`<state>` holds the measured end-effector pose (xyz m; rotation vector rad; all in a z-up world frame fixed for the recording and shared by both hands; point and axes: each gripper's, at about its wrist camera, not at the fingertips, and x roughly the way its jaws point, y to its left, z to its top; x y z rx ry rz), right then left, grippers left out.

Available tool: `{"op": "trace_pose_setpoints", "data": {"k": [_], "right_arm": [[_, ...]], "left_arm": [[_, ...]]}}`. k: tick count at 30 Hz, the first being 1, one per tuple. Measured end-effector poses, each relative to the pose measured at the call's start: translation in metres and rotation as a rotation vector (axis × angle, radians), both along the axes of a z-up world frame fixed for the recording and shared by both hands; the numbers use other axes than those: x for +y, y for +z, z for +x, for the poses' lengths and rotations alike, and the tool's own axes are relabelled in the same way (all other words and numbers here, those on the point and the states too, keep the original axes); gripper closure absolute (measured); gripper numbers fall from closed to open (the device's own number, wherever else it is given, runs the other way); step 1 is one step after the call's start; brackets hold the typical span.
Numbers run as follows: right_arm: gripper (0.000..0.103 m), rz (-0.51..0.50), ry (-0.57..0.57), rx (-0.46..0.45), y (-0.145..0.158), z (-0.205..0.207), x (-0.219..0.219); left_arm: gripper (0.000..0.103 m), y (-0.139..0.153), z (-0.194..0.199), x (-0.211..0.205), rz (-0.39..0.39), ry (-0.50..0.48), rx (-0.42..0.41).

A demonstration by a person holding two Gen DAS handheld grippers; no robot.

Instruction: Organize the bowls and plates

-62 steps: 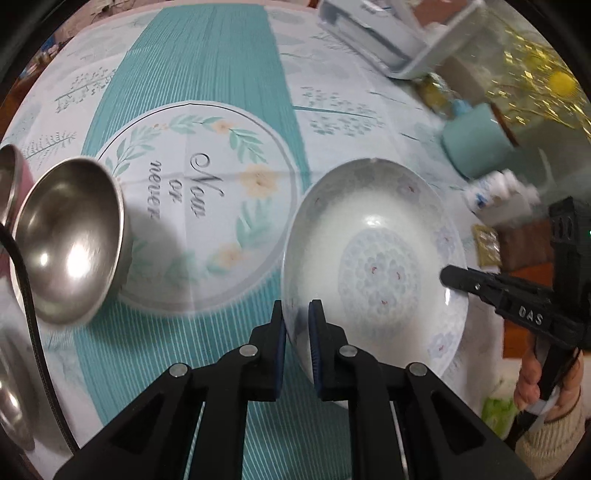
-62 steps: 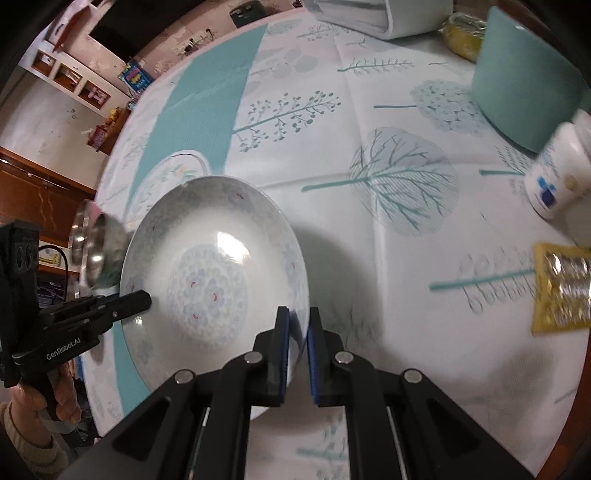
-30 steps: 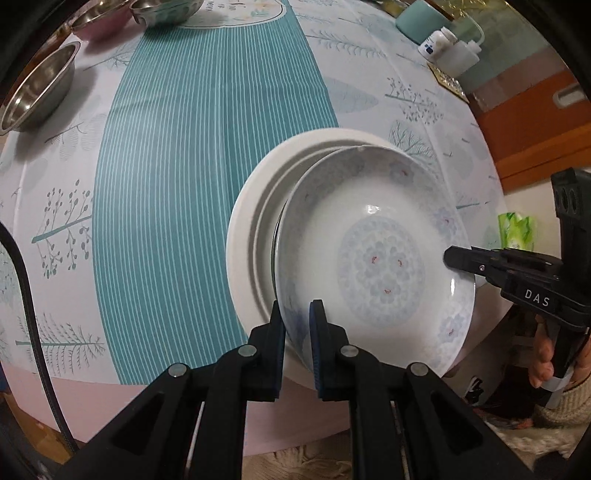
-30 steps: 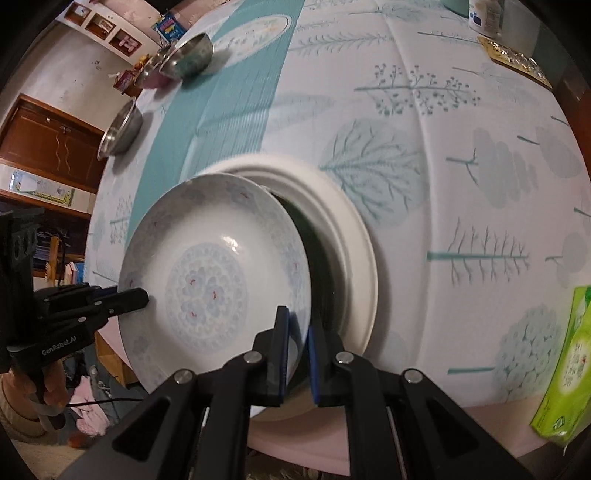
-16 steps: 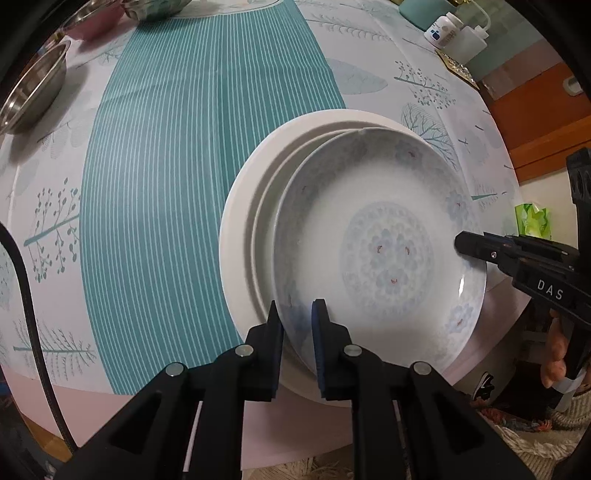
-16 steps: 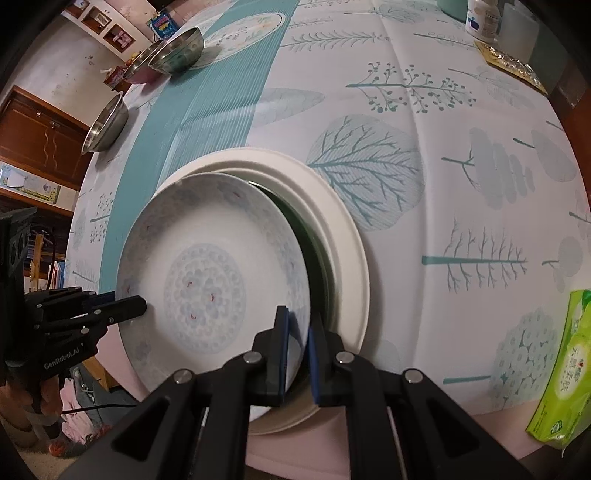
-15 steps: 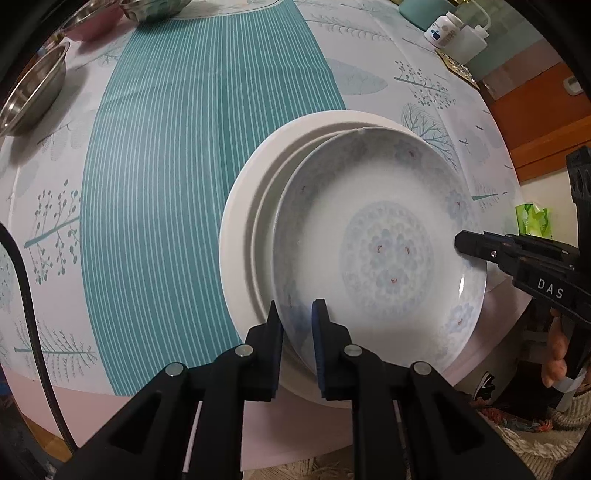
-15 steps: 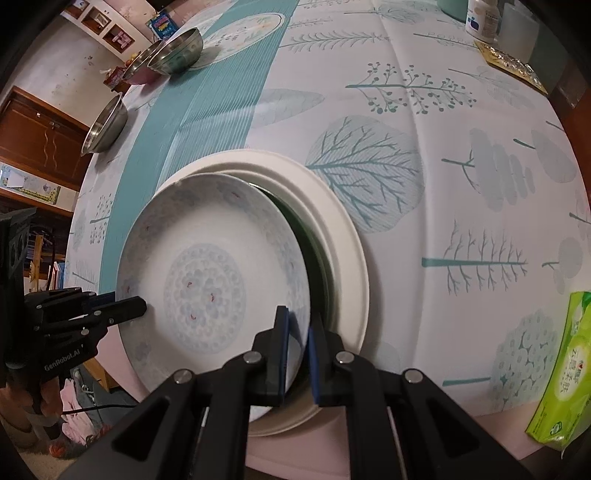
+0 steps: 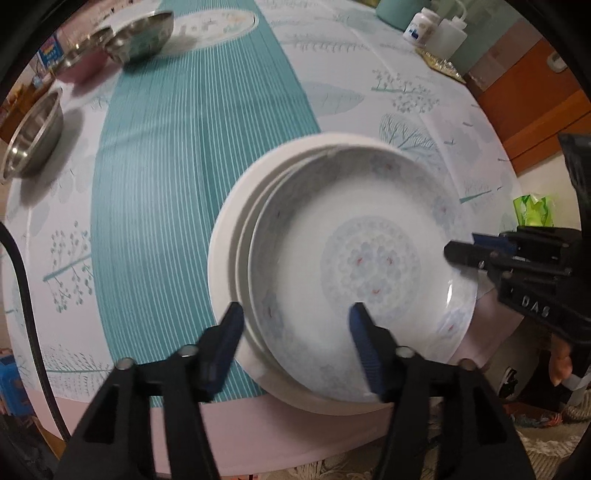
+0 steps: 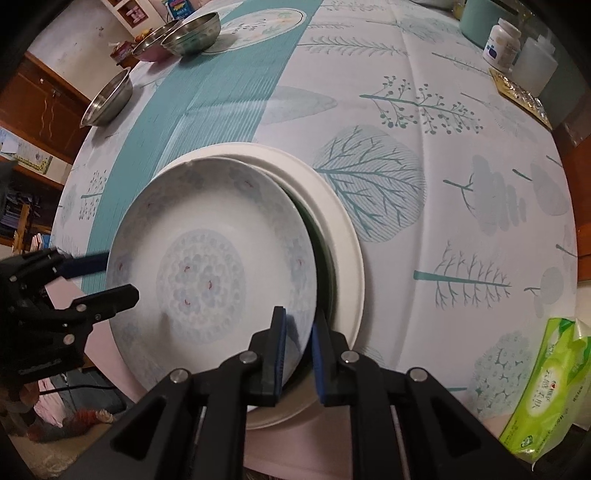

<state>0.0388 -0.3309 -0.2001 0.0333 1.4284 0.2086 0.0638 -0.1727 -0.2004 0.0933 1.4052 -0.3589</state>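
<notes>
Left wrist view: the patterned plate (image 9: 354, 266), white with a pale blue floral medallion, is seen resting on a stack of plain white plates (image 9: 225, 258) near the front edge of the bench (image 9: 177, 155). It sits slightly off-centre on the stack, so that the white rims are exposed along its left side. The left gripper (image 9: 295, 325) is held over the plate's near-left rim; its jaws have just been opening and now stand wide apart, with the rim between the blue pads but untouched by them. At the plate's far-right rim the right gripper (image 9: 461, 247) is seen, with a hand (image 9: 559, 365) partly visible beneath it.

In the right wrist view the right gripper (image 10: 297, 332) is seen nearly closed about the plate's near-right rim; its jaws have just been opening slightly, and a narrow gap is visible at the pads, so the rim is no longer pressed. A dark green surface (image 10: 325, 266) is glimpsed under the plate's right side, within the stack.

Further out, three steel bowls (image 10: 192, 35) are set at the far-left part of the bench, on a teal-and-white tablecloth (image 10: 406, 122) printed with trees. A white pill bottle (image 10: 502, 42) and a translucent bottle (image 10: 533, 64) stand at the far right, and a green tissue pack (image 10: 543, 387) lies at the near-right edge.
</notes>
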Motion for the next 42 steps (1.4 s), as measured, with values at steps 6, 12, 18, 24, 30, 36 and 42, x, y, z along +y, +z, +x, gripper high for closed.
{"op": "trace_pose_setpoints", "data": {"k": [6,12,18,24,30,36,42], "right_arm": [[0.072,-0.103,0.060,-0.115,0.019,-0.008,0.009],[0.070,-0.099,0.081,-0.166,0.034,-0.013,0.012],[0.070,-0.065,0.050,-0.153,0.035,-0.024,0.013],[0.070,-0.020,0.038,-0.158,0.041,-0.039,0.017],[0.070,0.014,0.043,-0.186,0.052,-0.050,0.019],[0.070,0.053,0.040,-0.215,0.065,-0.055,0.021],[0.070,0.074,0.039,-0.246,0.078,-0.053,0.032]], "left_arm": [[0.034,0.016,-0.002,0.001,-0.001,0.012,-0.038],[0.032,0.022,-0.010,0.007,-0.032,0.052,-0.025],[0.023,0.036,-0.023,0.011,-0.069,0.094,-0.052],[0.023,0.047,-0.037,0.011,-0.083,0.124,-0.085],[0.023,0.059,-0.052,0.010,-0.112,0.149,-0.119],[0.023,0.082,-0.066,0.014,-0.070,0.147,-0.202],[0.023,0.103,-0.071,0.033,-0.043,0.156,-0.282]]}}
